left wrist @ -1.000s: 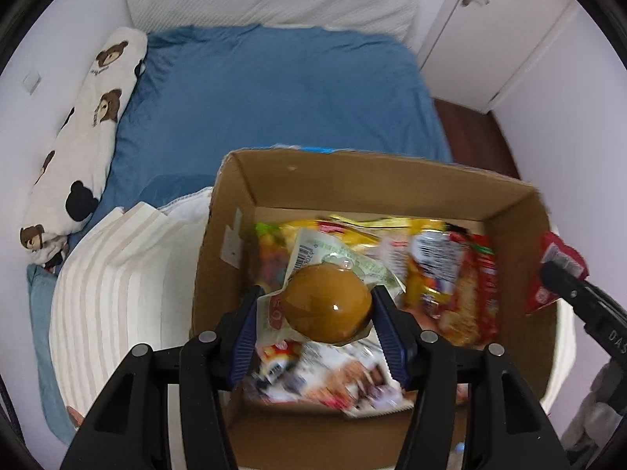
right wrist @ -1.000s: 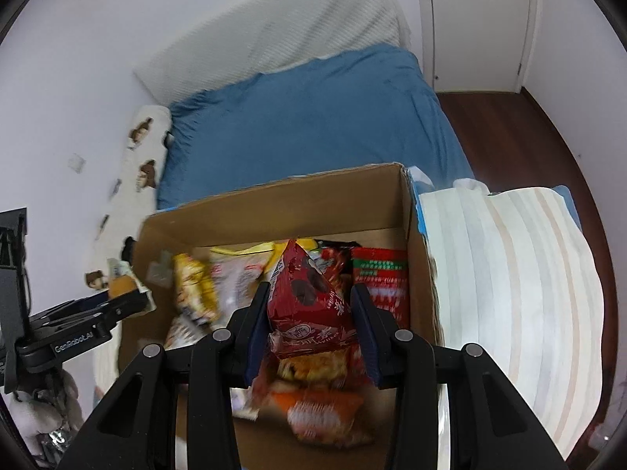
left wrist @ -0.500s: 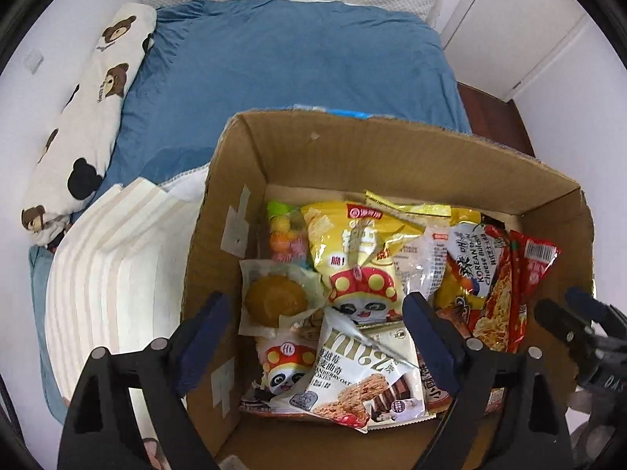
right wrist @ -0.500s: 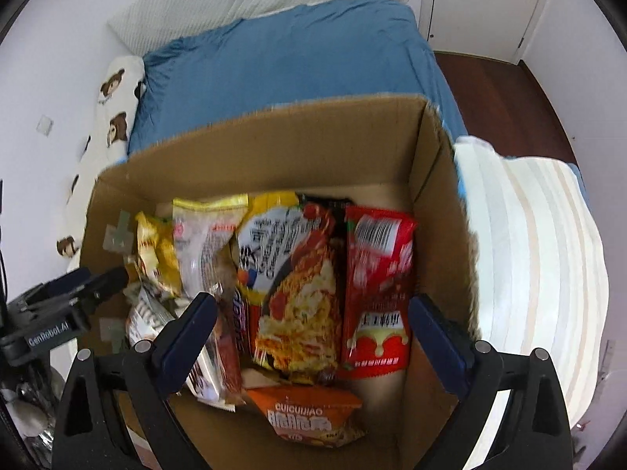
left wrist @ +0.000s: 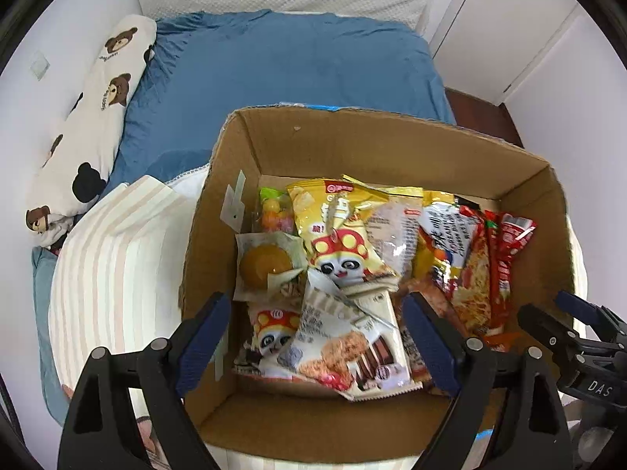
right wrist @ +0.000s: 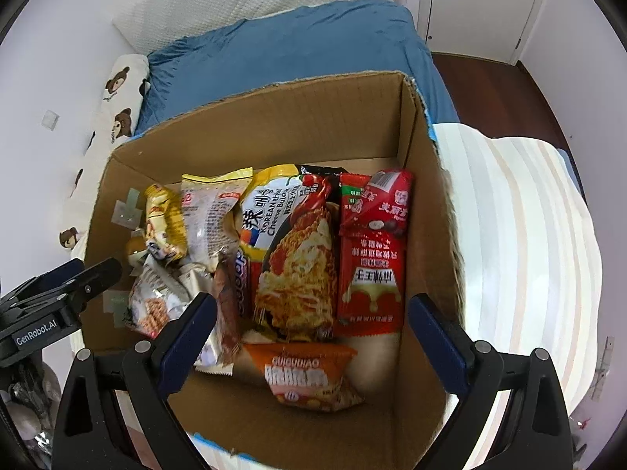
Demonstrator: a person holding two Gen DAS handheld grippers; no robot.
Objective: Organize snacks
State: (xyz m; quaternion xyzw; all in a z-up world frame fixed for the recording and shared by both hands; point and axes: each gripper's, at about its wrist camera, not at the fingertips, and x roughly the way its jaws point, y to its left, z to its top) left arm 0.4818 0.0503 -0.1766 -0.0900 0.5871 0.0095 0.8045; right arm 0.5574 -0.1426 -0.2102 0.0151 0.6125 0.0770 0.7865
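Left wrist view: the round brown pastry point(left wrist: 267, 265) I carried a second ago now lies in the cardboard box point(left wrist: 392, 145), just ahead of my left finger. My left gripper point(left wrist: 316, 319) is spread wide and empty above the packets. In the right wrist view, the red chocolate packet point(right wrist: 382, 205) has likewise dropped ahead of my right finger, resting on the red noodle pack point(right wrist: 370, 278); the right gripper point(right wrist: 311, 319) is released too. I judge both deliveries done, so each hand is free to fetch more snacks. Blue bed point(left wrist: 282, 66) lies beyond.
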